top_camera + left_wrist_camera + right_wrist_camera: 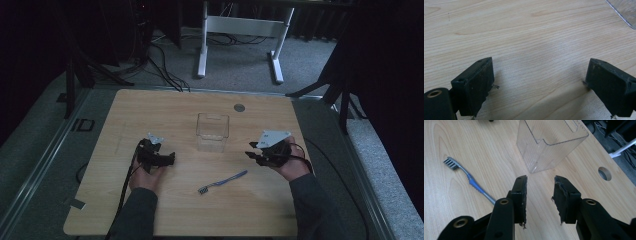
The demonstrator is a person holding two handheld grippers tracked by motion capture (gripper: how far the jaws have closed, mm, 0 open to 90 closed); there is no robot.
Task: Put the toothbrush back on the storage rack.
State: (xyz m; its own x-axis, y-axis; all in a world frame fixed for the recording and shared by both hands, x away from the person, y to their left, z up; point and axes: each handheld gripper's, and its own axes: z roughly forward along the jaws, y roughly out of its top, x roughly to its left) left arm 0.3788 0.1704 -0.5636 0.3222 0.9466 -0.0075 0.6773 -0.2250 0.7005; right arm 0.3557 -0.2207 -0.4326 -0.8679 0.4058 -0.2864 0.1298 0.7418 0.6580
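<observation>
Table (150, 107), wood-grain, bearing all that follows. Bin (212, 131), clear plastic, upright and open-topped, stands just ahead of the right gripper (253, 151) and off to the inner side of the left gripper (170, 159); one corner of it shows beyond the left jaws. Toothbrush (222, 181), blue handle with grey bristles, lies flat between the two grippers and nearer the person, well apart from the bin.

Step in hand, as judged: picking up the toothbrush for the bin. Best done by bringing the right gripper down across the mid-handle, jaws square to it, then closing firmly so that it does not swing.

Right gripper: jaws moderately apart, holding nothing, off the table. Left gripper: jaws wide, empty, low over bare wood.
</observation>
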